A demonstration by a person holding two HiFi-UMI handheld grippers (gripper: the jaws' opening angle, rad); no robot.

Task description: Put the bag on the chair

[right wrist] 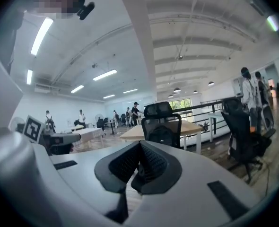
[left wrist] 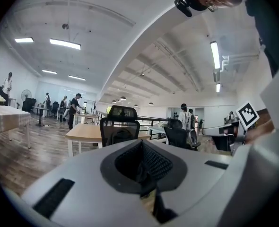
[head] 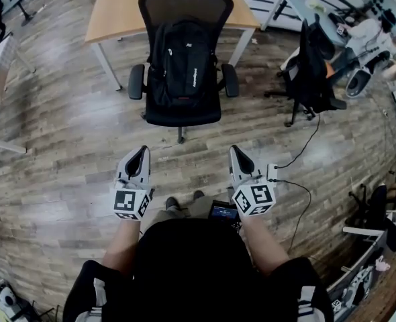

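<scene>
A black backpack [head: 182, 62] stands upright on the seat of a black office chair [head: 183, 111], leaning on its mesh back. The chair with the bag also shows small in the left gripper view [left wrist: 119, 131] and in the right gripper view [right wrist: 162, 130]. My left gripper [head: 141, 150] and right gripper [head: 235, 149] are held side by side well short of the chair, both shut with nothing between their jaws. Neither touches the bag.
A wooden desk [head: 117, 9] stands behind the chair. A second black chair [head: 313, 69] with things on it is at the right, with a cable [head: 304, 146] trailing over the wood floor. Several people stand far off in the room.
</scene>
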